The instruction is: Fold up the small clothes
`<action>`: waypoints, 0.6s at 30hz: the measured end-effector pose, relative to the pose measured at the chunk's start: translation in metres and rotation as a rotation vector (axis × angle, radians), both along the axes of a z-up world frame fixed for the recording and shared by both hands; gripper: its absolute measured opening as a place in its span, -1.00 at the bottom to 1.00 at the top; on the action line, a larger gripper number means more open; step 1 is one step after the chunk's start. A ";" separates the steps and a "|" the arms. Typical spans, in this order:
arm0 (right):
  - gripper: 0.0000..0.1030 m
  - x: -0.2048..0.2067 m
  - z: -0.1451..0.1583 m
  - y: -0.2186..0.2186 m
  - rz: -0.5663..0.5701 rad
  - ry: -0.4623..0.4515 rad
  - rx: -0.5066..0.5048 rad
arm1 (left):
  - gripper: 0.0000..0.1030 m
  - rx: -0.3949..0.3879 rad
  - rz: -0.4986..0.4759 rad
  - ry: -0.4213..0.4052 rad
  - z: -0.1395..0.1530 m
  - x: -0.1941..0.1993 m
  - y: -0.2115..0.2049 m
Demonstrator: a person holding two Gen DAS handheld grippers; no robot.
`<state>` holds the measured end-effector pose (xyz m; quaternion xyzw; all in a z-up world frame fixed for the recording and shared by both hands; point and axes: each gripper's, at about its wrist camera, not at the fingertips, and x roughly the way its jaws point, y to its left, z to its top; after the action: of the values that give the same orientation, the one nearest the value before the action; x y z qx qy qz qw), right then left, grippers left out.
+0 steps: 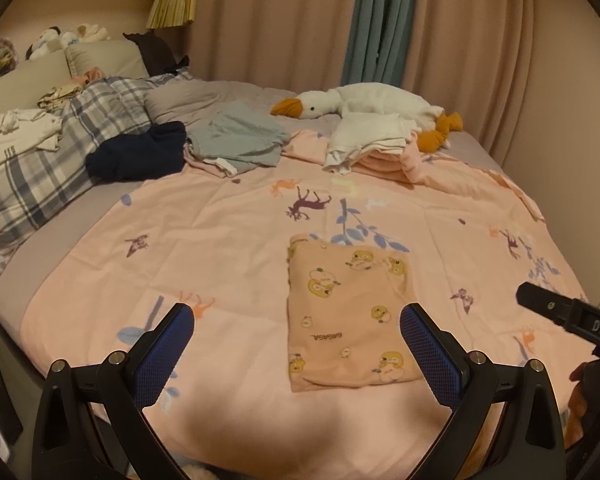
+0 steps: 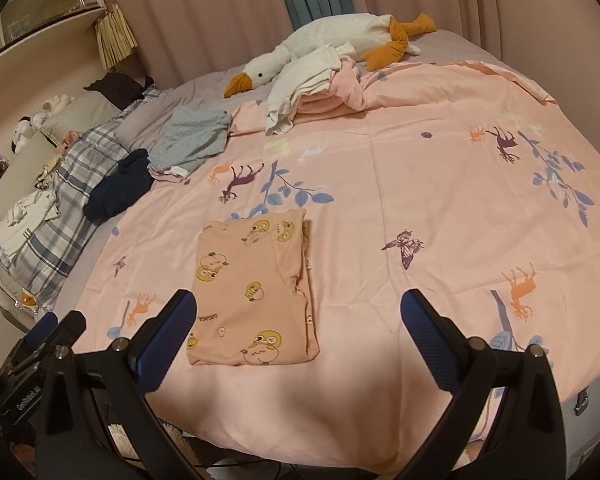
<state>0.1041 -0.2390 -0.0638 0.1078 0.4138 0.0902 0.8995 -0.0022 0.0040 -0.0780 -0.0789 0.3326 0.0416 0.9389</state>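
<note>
One folded peach shirt (image 1: 346,312) on the pink sheet (image 1: 228,232), one plush goose (image 1: 364,106) behind; left gripper (image 1: 296,344) and right gripper (image 2: 298,332) fingers both apart, empty.

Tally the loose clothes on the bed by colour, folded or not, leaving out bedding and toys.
Peach, duck print, folded: 1
Navy, crumpled: 1
Grey-blue, crumpled: 1
White, by the goose toy: 1
White, on the plaid quilt: 1
Total: 5

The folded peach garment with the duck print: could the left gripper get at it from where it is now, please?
Probably yes: the left gripper is open and empty, the folded peach garment lies flat on the pink sheet just ahead, and nothing lies between them.
</note>
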 end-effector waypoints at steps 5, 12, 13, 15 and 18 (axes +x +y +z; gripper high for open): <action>0.99 0.002 -0.002 0.001 -0.003 0.005 -0.009 | 0.97 0.006 0.008 -0.015 0.003 0.001 -0.004; 0.99 0.004 -0.005 0.006 0.011 0.014 -0.022 | 0.97 0.012 -0.005 -0.013 0.002 0.002 -0.009; 0.99 0.004 -0.005 0.007 0.011 0.014 -0.024 | 0.98 0.015 -0.004 -0.014 0.001 0.001 -0.009; 0.99 0.004 -0.006 0.008 0.013 0.013 -0.028 | 0.97 0.016 -0.004 -0.011 0.001 0.002 -0.009; 0.99 0.004 -0.006 0.009 0.016 0.012 -0.037 | 0.97 0.019 0.001 -0.008 0.000 0.003 -0.008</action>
<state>0.1082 -0.2296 -0.0701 0.0884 0.4214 0.0890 0.8982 0.0006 -0.0040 -0.0776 -0.0704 0.3282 0.0451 0.9409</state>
